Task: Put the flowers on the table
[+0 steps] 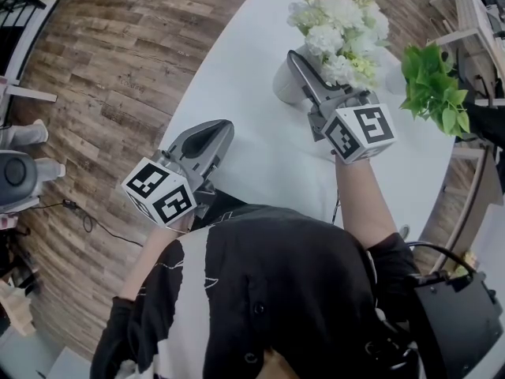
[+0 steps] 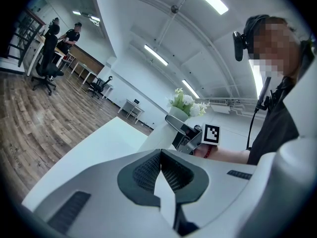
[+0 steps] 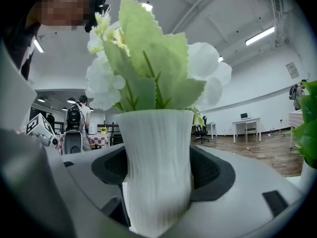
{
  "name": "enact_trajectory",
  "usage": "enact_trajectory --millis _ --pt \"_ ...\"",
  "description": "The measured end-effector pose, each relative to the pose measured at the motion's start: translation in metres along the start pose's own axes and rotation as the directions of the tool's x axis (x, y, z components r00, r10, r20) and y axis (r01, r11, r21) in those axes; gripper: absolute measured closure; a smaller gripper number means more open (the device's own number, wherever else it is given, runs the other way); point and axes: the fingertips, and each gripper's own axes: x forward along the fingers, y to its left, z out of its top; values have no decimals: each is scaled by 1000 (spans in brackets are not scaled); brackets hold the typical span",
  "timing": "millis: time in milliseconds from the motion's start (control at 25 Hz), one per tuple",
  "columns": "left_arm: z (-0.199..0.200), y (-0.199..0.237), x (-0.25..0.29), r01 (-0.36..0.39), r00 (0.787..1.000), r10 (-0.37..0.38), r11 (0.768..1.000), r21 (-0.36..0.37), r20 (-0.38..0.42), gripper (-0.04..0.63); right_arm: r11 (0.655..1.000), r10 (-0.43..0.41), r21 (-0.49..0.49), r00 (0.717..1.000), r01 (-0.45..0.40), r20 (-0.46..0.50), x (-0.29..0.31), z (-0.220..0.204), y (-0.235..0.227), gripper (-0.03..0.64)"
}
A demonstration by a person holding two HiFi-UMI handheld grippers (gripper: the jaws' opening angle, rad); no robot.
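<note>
White flowers (image 1: 343,26) with pale green leaves stand in a ribbed white vase (image 1: 284,84) over the far part of the white table (image 1: 252,164). My right gripper (image 1: 304,73) is shut on the vase, one jaw on each side of its body (image 3: 156,162), with the blooms (image 3: 148,58) rising above. Whether the vase rests on the tabletop or hangs just above it I cannot tell. My left gripper (image 1: 211,136) is at the table's near left edge, shut with nothing between its jaws (image 2: 158,168). From there I see the vase and flowers (image 2: 187,103) ahead.
A green leafy plant (image 1: 432,85) stands at the table's right edge, close to the flowers, and shows at the right of the right gripper view (image 3: 307,128). Wooden floor surrounds the table. Desks, office chairs and people (image 2: 69,36) are far off.
</note>
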Motion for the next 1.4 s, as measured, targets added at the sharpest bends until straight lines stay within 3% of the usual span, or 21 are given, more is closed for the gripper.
enact_trajectory --millis 360,1120,1400 --pt "0 3 -1 6 1000 -6 1000 2 -6 583 995 -34 89 999 35 -12 -1 -11 -7 247" --pt "2 -3 6 29 1000 -29 1000 6 0 583 996 -32 79 999 34 -24 -8 -7 -6 245" --pt "5 -8 -1 38 999 -38 999 13 11 583 992 -48 118 999 47 -1 -19 -2 -5 245"
